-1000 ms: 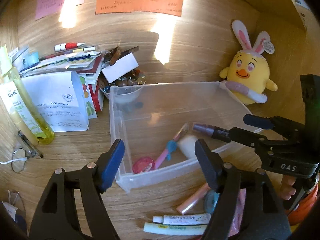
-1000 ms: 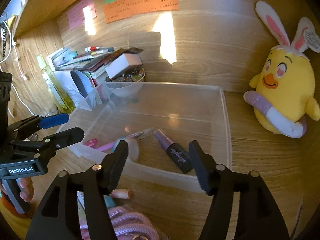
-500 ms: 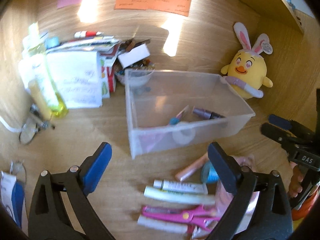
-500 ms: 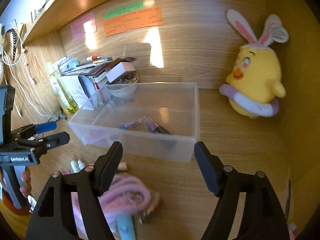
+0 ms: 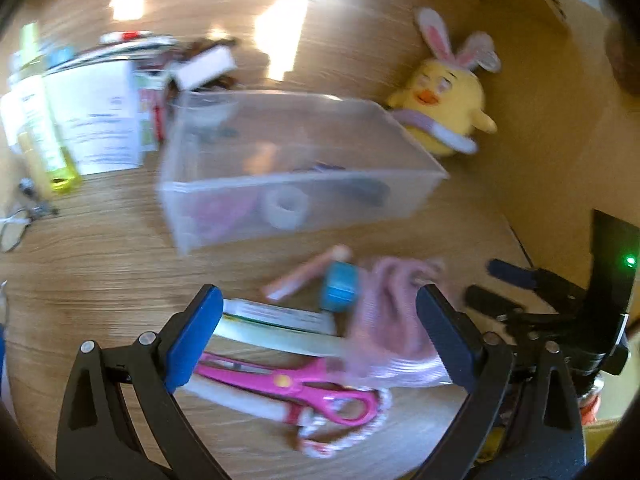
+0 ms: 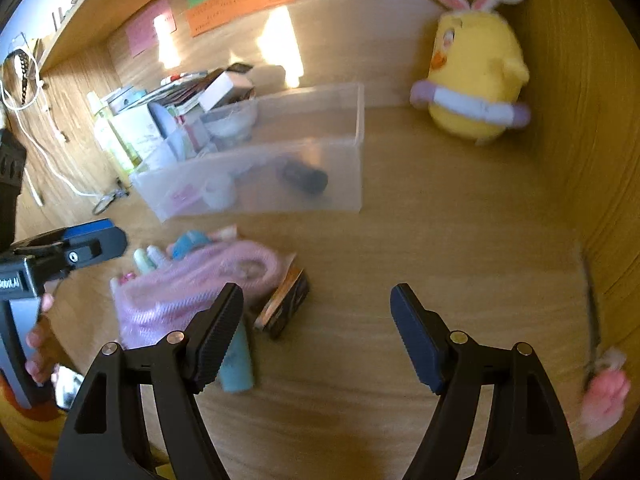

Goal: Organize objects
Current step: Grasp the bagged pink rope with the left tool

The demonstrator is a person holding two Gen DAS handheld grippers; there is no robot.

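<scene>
A clear plastic bin [image 5: 224,136] [image 6: 348,120] stands on the wooden desk and holds a tape roll [image 5: 284,206], a dark tube [image 6: 306,178] and pink items. In front of it lie pink scissors [image 5: 304,388], a white tube [image 5: 276,314], a pink stick [image 5: 304,276], a blue cap [image 5: 340,286] and a pink knitted cloth [image 5: 388,320] [image 6: 180,292]. My left gripper [image 5: 318,340] is open above this pile, empty. My right gripper [image 6: 316,320] is open and empty over bare desk, right of the cloth and a dark box [image 6: 286,304].
A yellow bunny-eared plush chick [image 5: 444,108] [image 6: 476,92] sits at the back right. Papers, boxes and a yellow bottle [image 5: 44,148] crowd the back left. A teal tube [image 6: 238,364] lies by my right gripper. A pink-ended stick [image 6: 596,344] lies at the far right.
Both grippers have pulled back from the bin toward the desk front. The dark tube now lies in the bin. The left gripper now hovers over the pile of loose items.
</scene>
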